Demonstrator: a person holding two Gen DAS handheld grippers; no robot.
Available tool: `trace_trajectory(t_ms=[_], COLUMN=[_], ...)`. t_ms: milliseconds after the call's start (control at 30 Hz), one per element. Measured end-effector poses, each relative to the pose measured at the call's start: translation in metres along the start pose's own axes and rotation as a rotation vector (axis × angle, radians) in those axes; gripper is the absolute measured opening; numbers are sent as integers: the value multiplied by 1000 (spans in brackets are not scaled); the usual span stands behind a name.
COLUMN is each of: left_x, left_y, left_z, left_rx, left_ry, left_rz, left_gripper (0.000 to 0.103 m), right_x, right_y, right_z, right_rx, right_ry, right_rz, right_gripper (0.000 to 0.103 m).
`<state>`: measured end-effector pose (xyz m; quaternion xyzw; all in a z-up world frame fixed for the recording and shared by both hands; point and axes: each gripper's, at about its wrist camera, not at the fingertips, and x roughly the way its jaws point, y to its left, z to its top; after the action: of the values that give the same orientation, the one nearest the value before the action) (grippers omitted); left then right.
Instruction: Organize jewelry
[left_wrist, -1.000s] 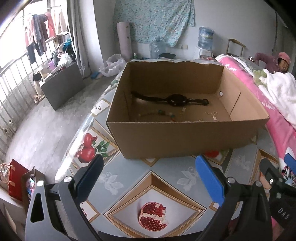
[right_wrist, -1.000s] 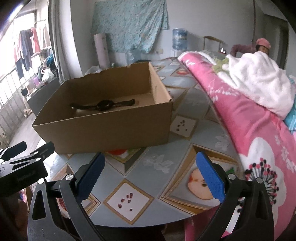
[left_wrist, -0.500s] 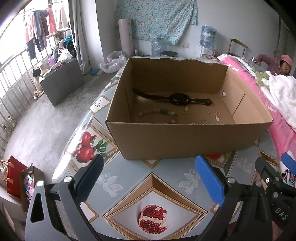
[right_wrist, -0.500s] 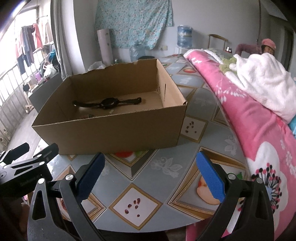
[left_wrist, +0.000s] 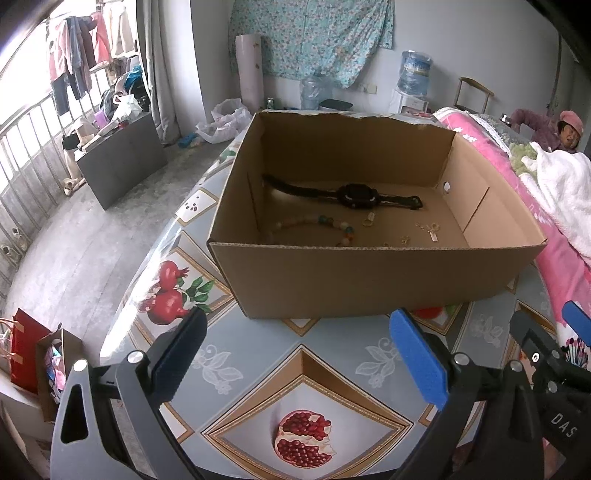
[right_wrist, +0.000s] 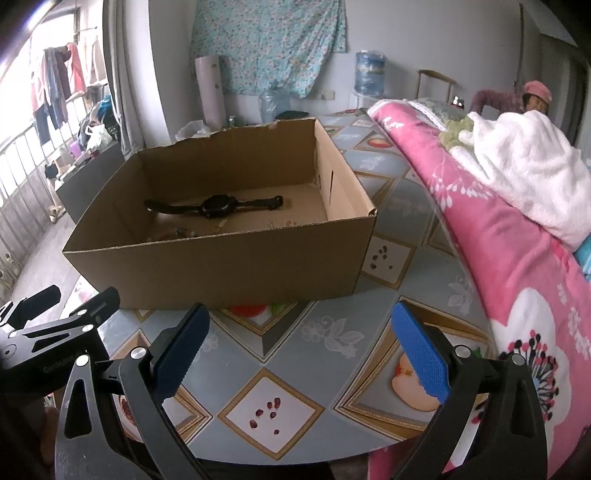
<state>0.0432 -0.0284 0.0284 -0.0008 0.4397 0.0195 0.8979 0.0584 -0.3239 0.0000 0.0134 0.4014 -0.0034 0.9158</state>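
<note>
An open cardboard box (left_wrist: 369, 280) (right_wrist: 221, 266) stands on the patterned table. Inside lie a black wristwatch (left_wrist: 354, 195) (right_wrist: 218, 205), a bead bracelet (left_wrist: 317, 225) and small gold pieces (left_wrist: 428, 230) on its floor. My left gripper (left_wrist: 295, 354) hovers open above the table in front of the box's near wall, nothing between its blue pads. My right gripper (right_wrist: 299, 354) is also open and empty, in front of the box's near right corner. In the right wrist view the box's near wall hides most of the bracelet.
The table (left_wrist: 258, 369) carries a fruit-print cloth. A pink flowered quilt (right_wrist: 517, 258) with a white blanket (right_wrist: 524, 166) borders the box on the right. A person (left_wrist: 565, 129) sits at the far right. The table's left edge drops to the floor, where bags (left_wrist: 26, 347) stand.
Both grippers have risen and tilted down, so more of the box's floor shows; the bracelet and gold pieces show more fully. Both stayed open.
</note>
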Motion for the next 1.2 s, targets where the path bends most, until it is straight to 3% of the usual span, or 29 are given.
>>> trace_trajectory(t_ms=[1200], left_x=[1], left_y=[5], left_z=[-2], left_rx=[-19], left_ry=[4], left_rz=[-9], left_gripper=[97], right_x=[0], right_y=[1], right_z=[2], right_rx=[-11], right_ry=[-1], right_rz=[1], right_gripper=[95])
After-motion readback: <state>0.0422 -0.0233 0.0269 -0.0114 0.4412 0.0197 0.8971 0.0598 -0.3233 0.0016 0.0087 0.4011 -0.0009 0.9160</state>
